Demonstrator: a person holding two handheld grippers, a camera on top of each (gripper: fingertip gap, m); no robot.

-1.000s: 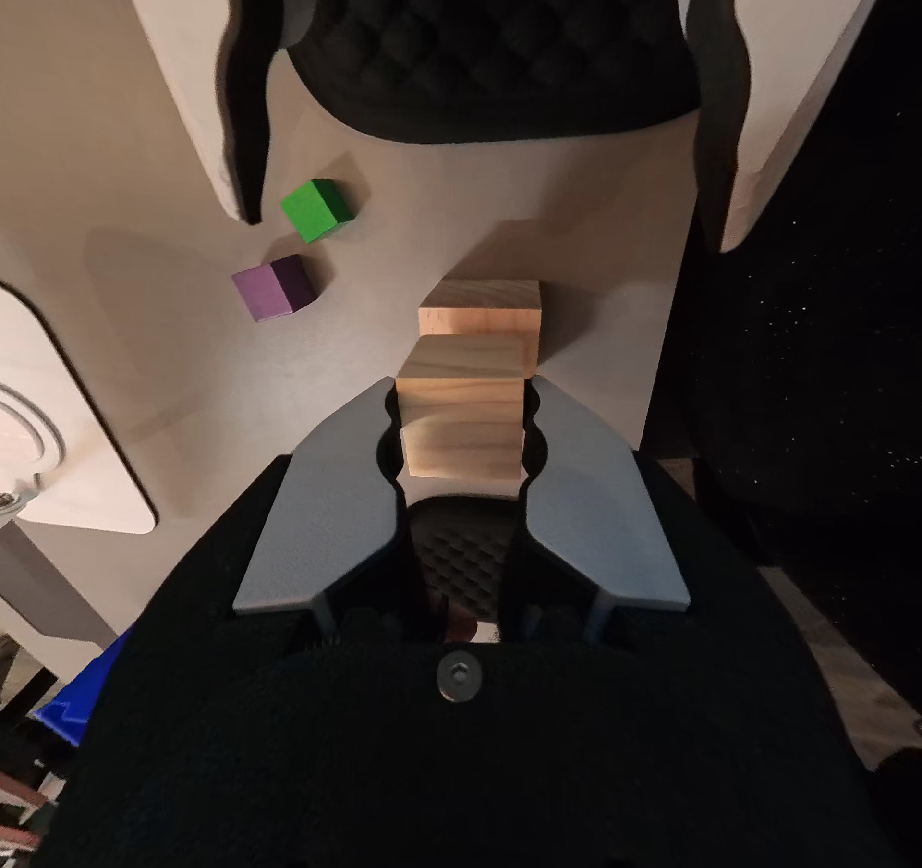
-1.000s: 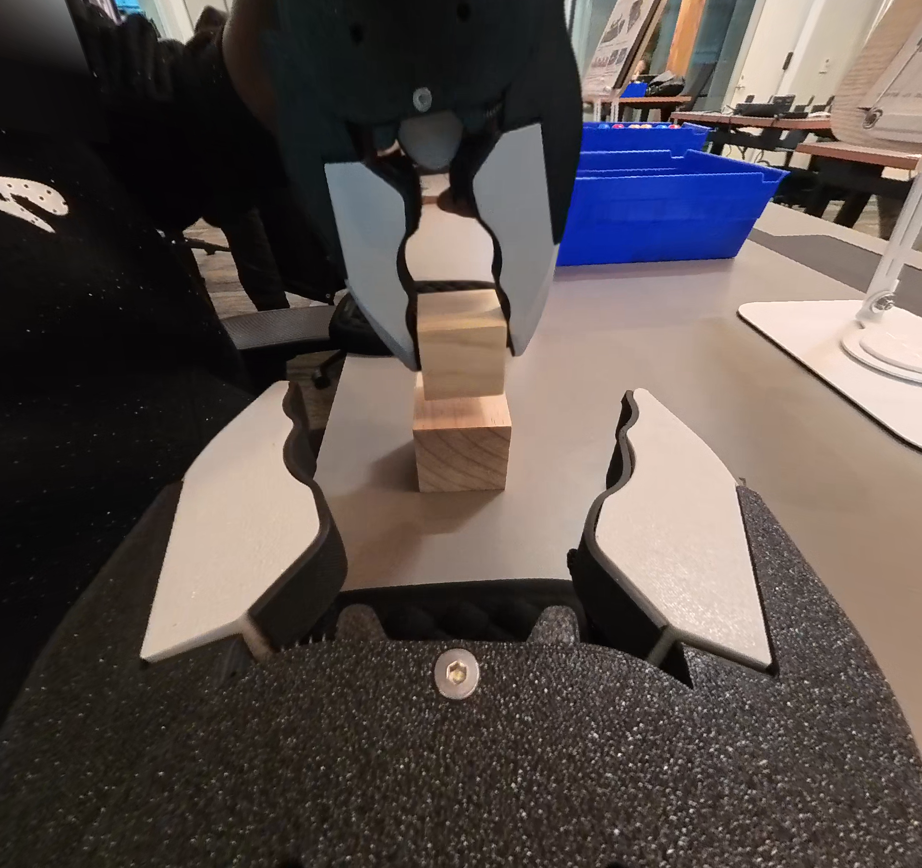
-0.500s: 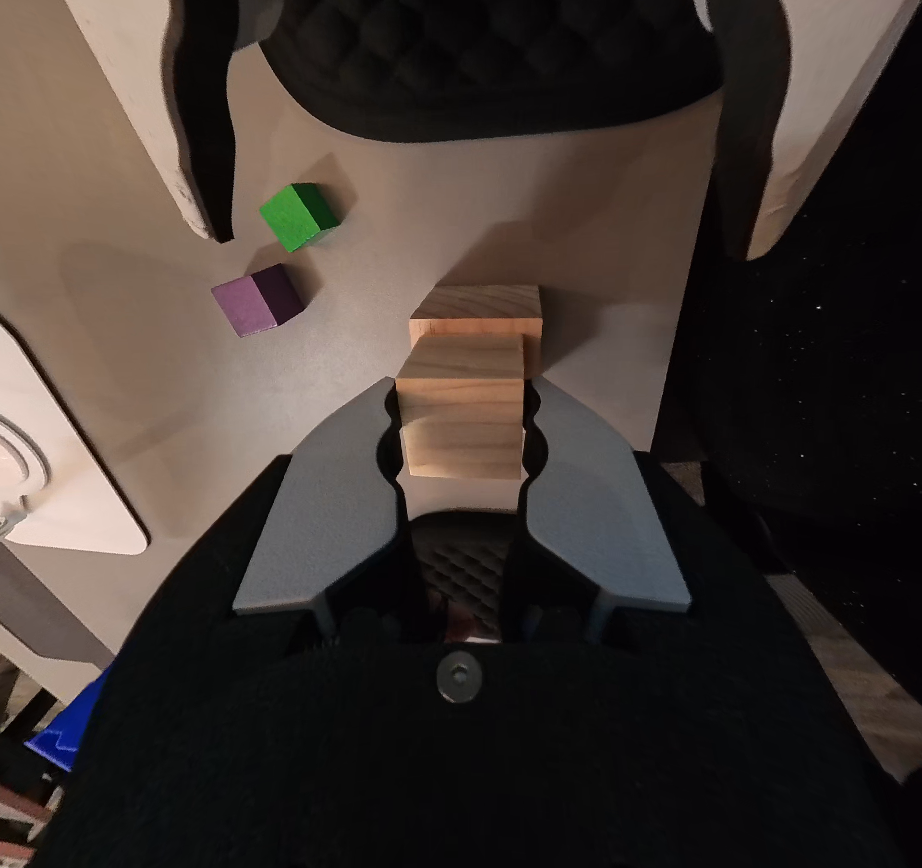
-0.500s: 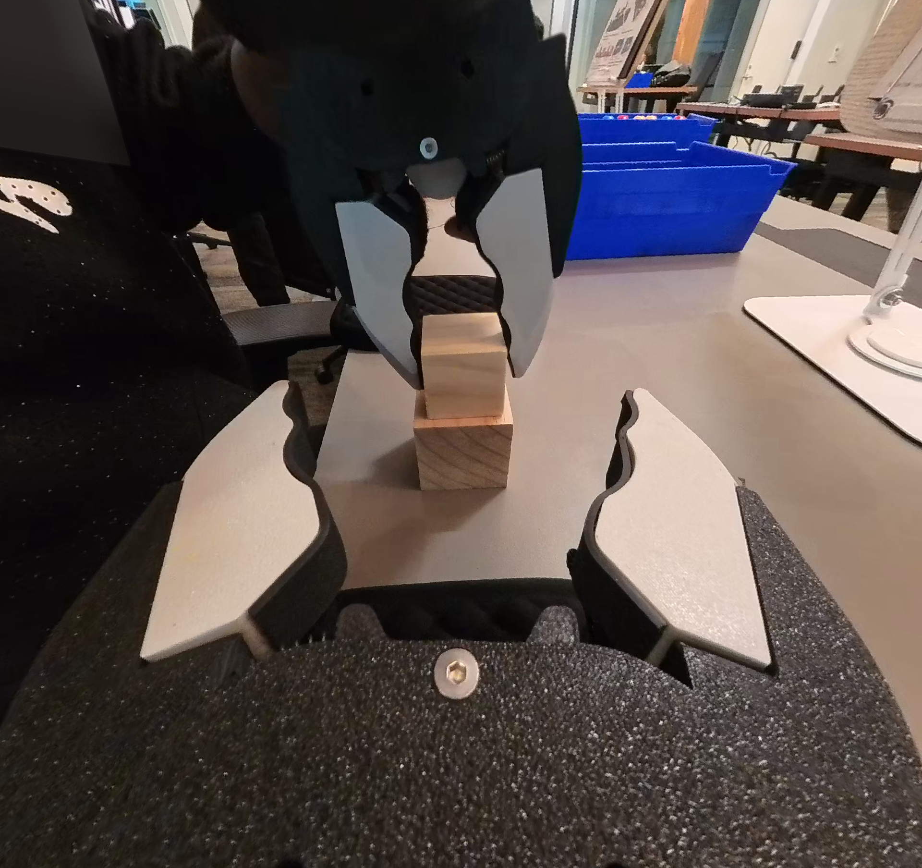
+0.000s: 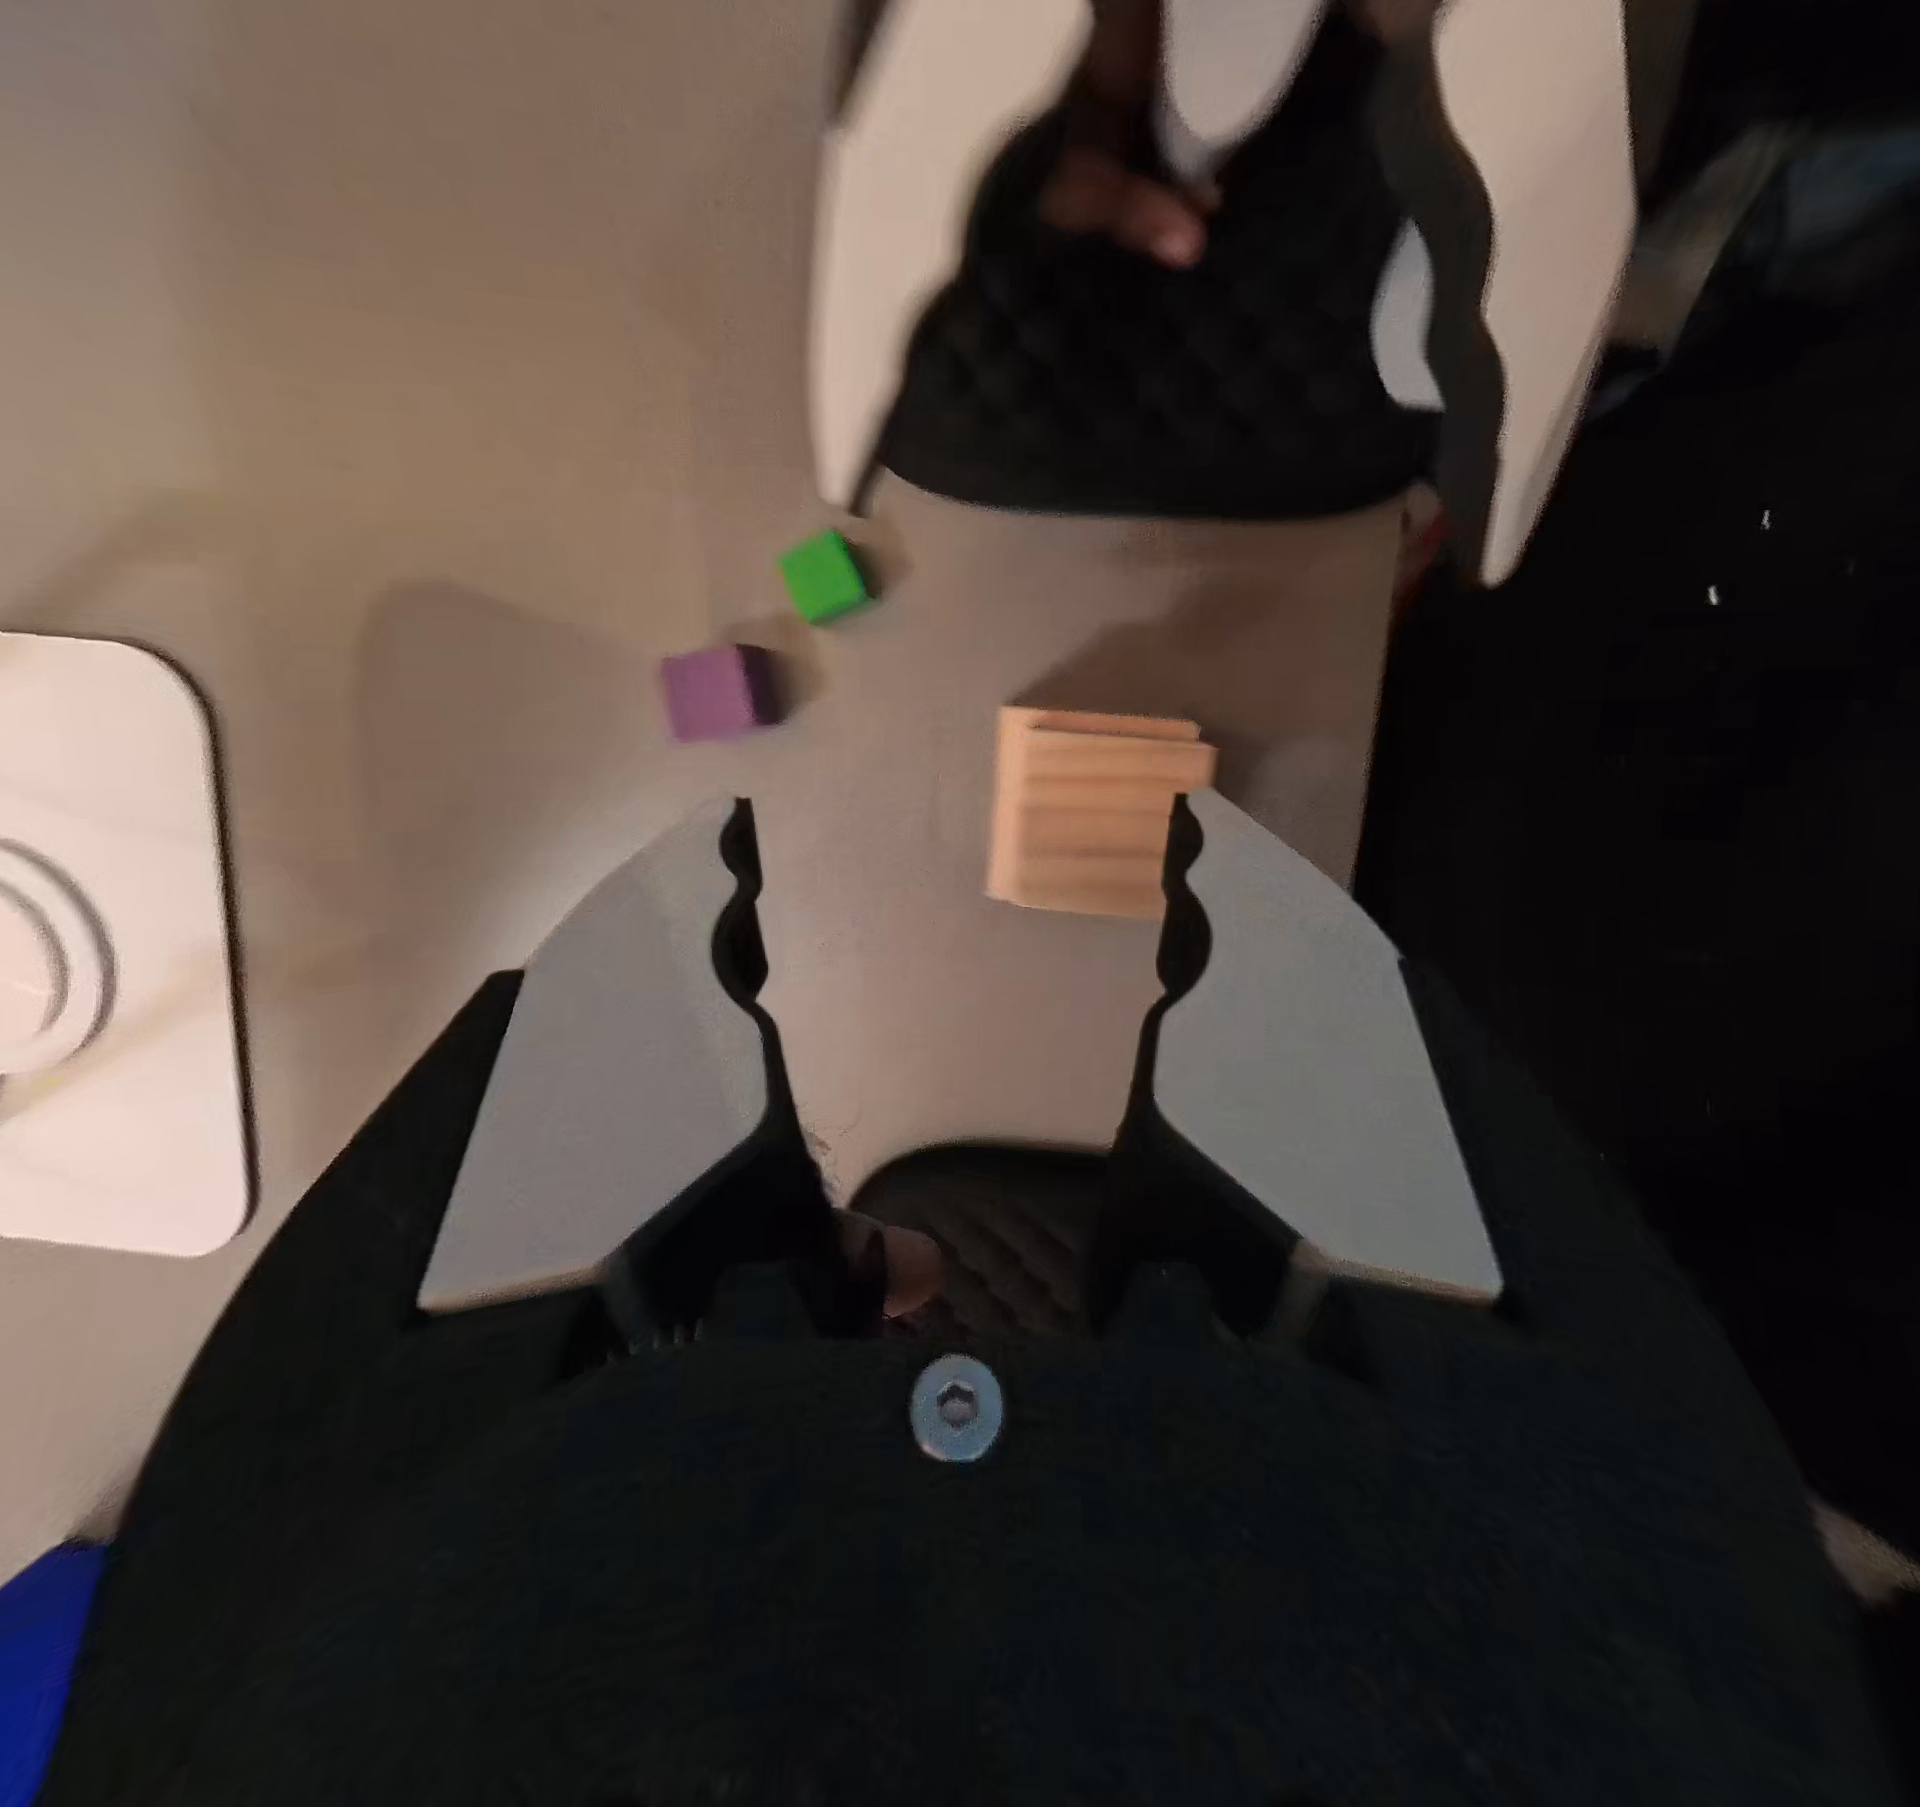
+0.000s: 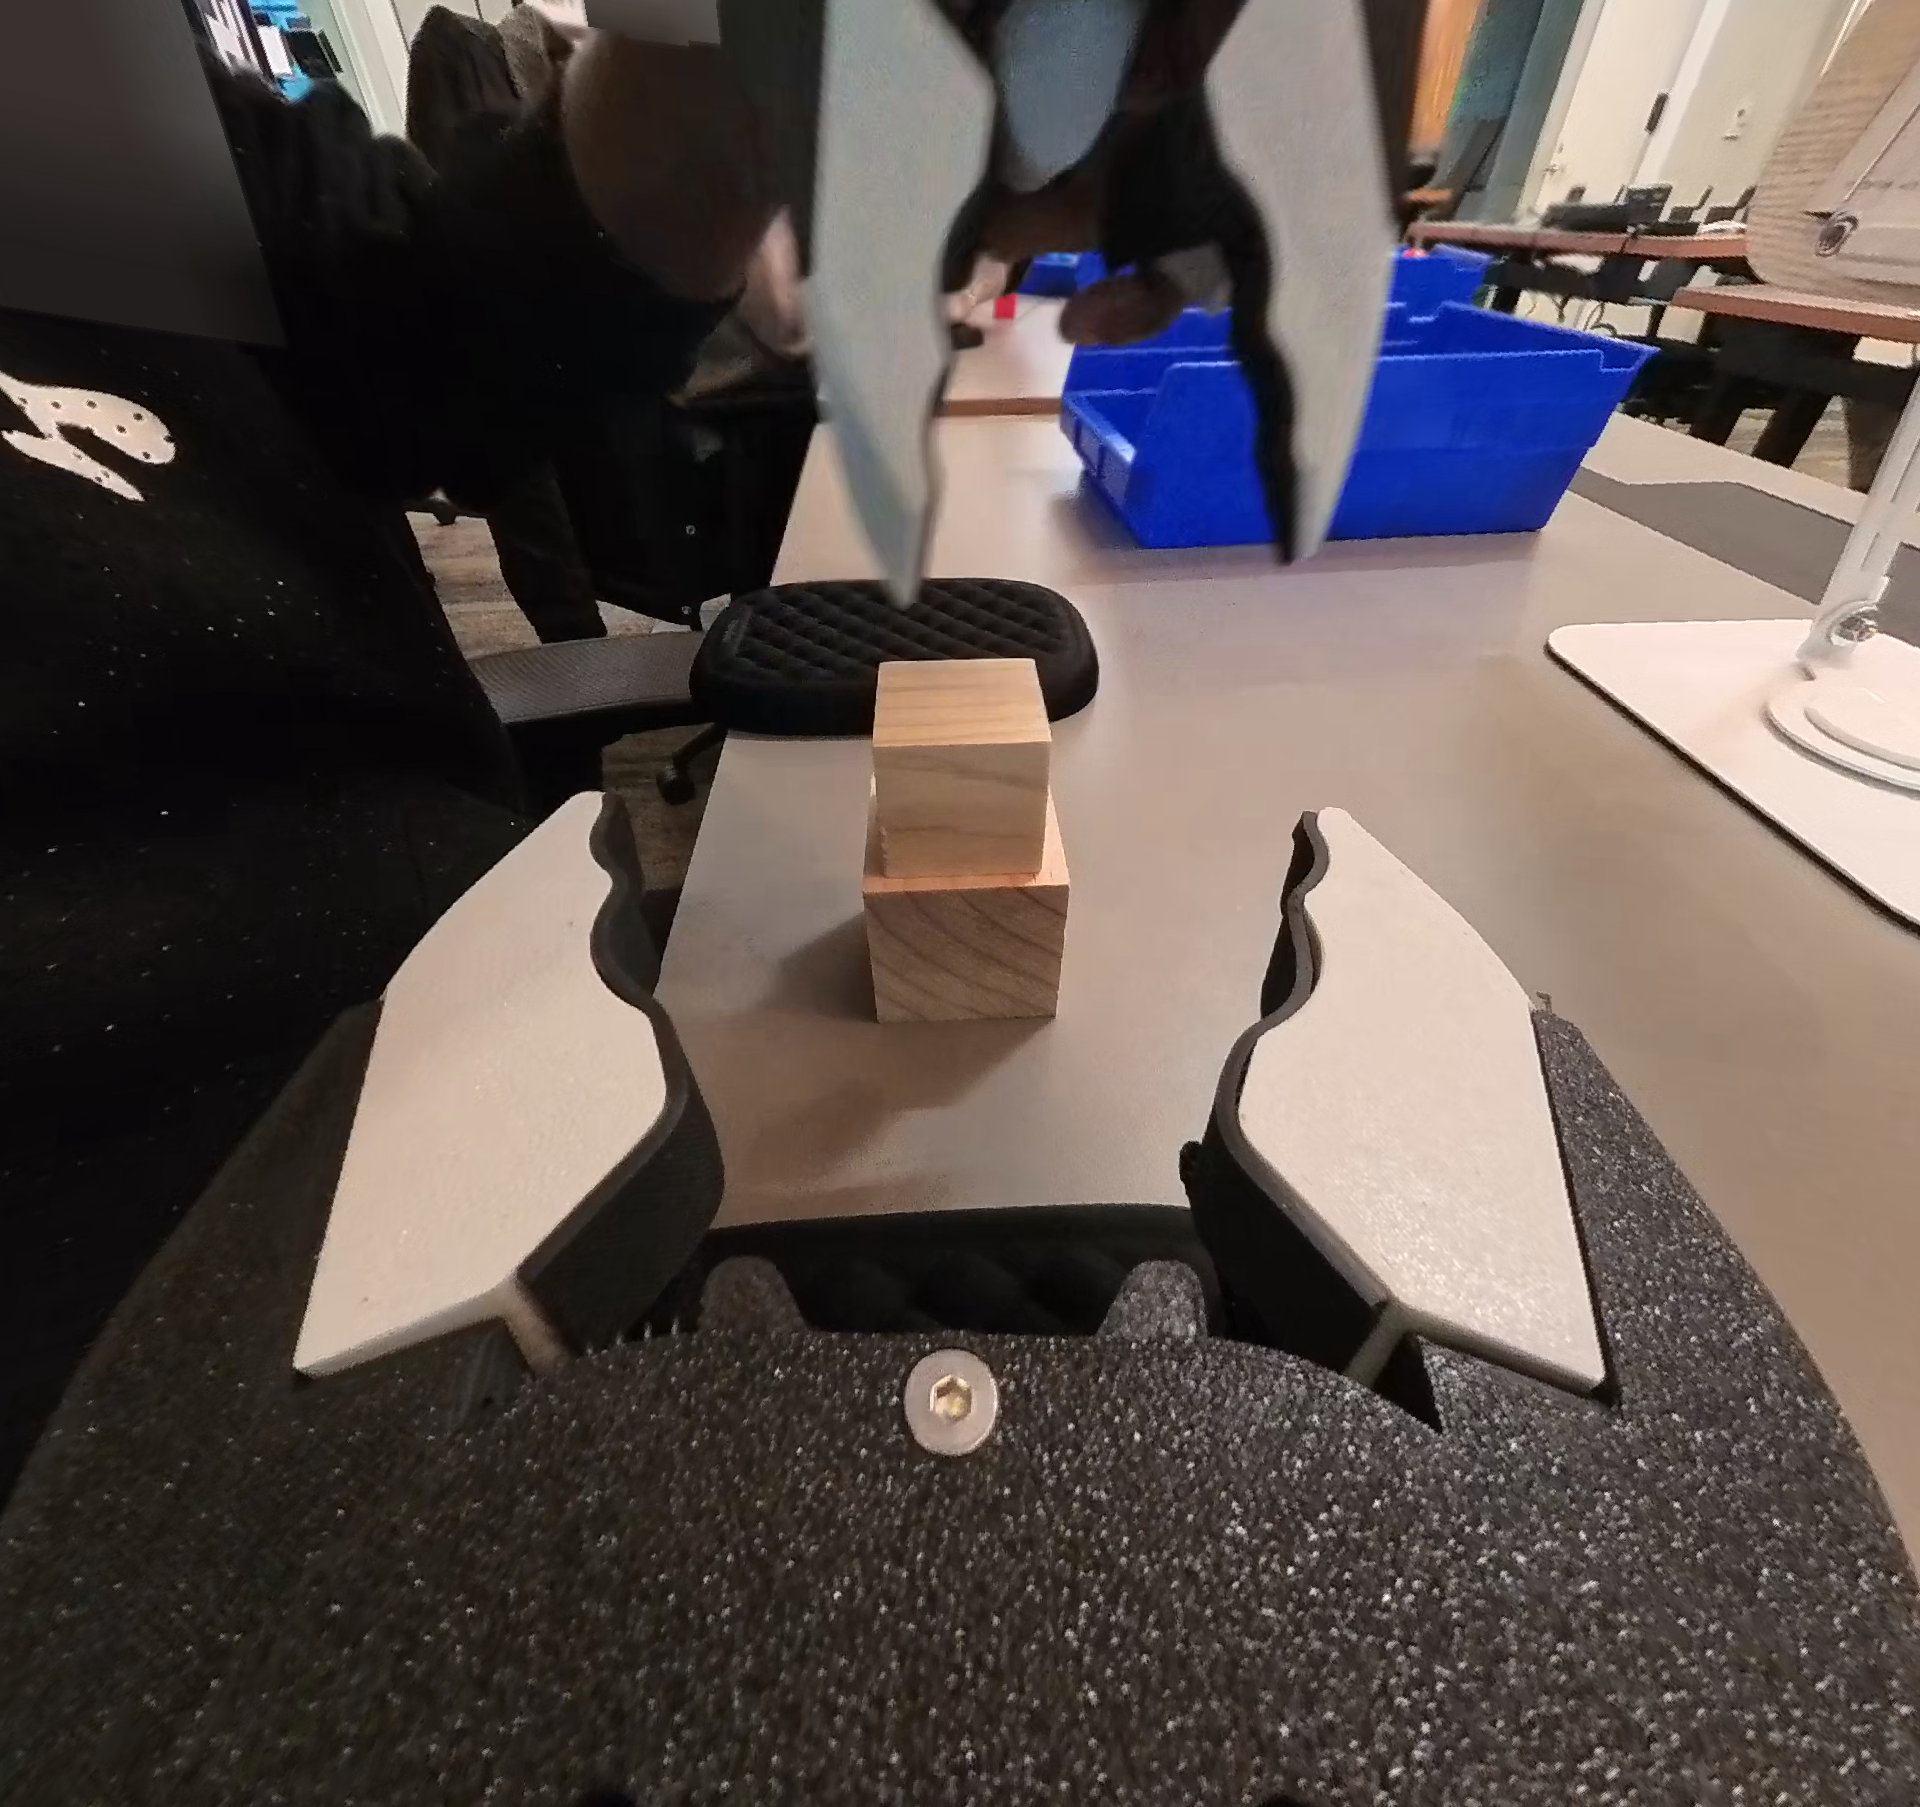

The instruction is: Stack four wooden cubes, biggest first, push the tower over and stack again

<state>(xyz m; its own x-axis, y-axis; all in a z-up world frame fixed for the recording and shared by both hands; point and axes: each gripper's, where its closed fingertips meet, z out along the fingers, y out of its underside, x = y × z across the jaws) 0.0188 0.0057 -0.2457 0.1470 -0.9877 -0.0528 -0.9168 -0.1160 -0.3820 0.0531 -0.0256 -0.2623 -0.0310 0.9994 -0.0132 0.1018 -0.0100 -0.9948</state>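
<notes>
- We see a grey counter [image 6: 1351,770] carrying everything; a blue bin [image 6: 1455,448] stands at its far side and a white base plate [image 6: 1714,718] lies to the right.
- A black quilted chair seat [image 6: 894,656] sits just past the counter's far edge.
- Our right hand-held gripper [image 6: 956,843] is spread wide and holds nothing; the wooden stack stands ahead of it, clear of both fingers.
- Our left hand-held gripper [image 5: 956,812] hangs above the stack, its jaws parted and bare; the view is blurred.
- Two wooden cubes: the upper cube [image 6: 961,765] rests on the lower cube [image 6: 966,947], set slightly to the left and not flush with it.
- We judge them light, stiff and dry, with flat faces that grip well; opposite side faces are the place to take hold. The offset stack could topple if nudged.
- Two smaller cubes lie apart on the counter: one green cube [image 5: 824,576] and one purple cube [image 5: 717,689].
</notes>
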